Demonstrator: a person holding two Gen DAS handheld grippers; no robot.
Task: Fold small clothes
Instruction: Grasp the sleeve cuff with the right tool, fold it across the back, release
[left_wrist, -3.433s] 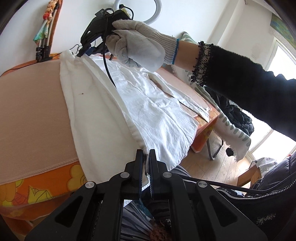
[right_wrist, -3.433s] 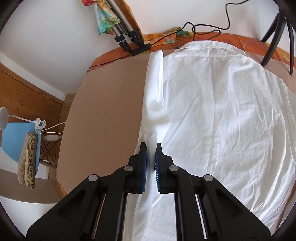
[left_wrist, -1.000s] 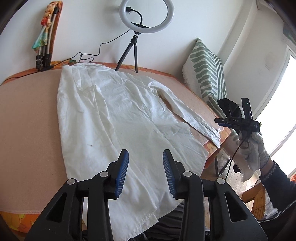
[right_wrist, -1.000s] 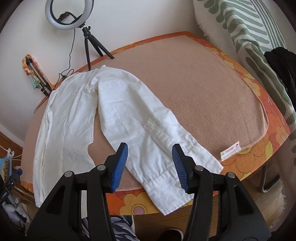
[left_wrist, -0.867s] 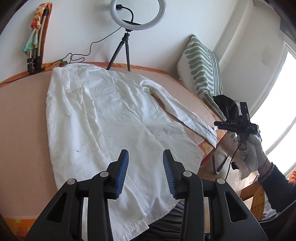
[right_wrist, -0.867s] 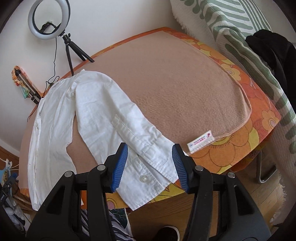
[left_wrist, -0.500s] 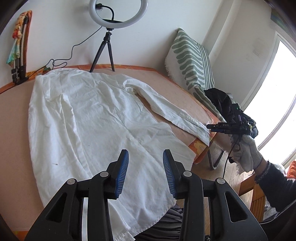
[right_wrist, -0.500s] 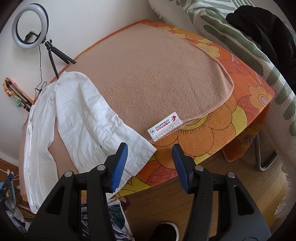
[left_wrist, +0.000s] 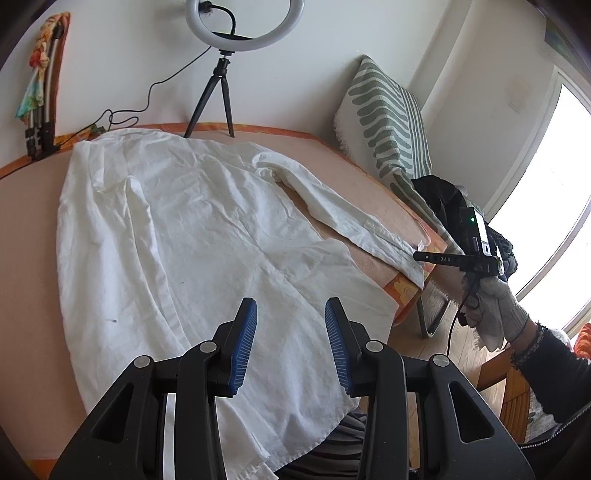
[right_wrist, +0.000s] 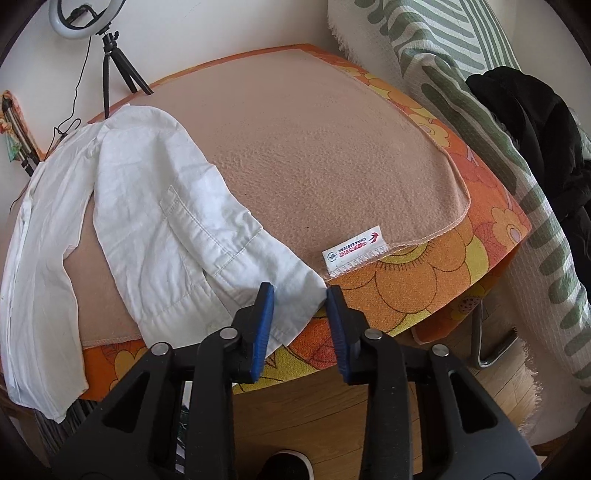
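Observation:
A white long-sleeved shirt (left_wrist: 184, 229) lies spread flat on a tan blanket (right_wrist: 314, 147). Its right sleeve (left_wrist: 343, 218) runs out to the table's near right edge. My left gripper (left_wrist: 290, 343) hovers open above the shirt's lower hem, with nothing between its blue pads. My right gripper (right_wrist: 299, 325) is at the table edge, and its jaws are closing with the corner of the sleeve cuff (right_wrist: 291, 288) between them. A gap still shows beside the cloth. In the left wrist view the right gripper (left_wrist: 419, 255) meets the cuff end, held by a gloved hand (left_wrist: 495, 314).
A ring light on a tripod (left_wrist: 221, 74) stands at the table's back by the wall. An orange flowered cloth (right_wrist: 424, 280) hangs over the table edge, with a white label (right_wrist: 354, 249) on the blanket. A striped cushion (left_wrist: 388, 122) and a black garment (left_wrist: 443, 199) lie on the right.
The right gripper has come down to the sleeve cuff at the table edge and its jaws have narrowed around it. The left gripper shifted slightly sideways and stays open.

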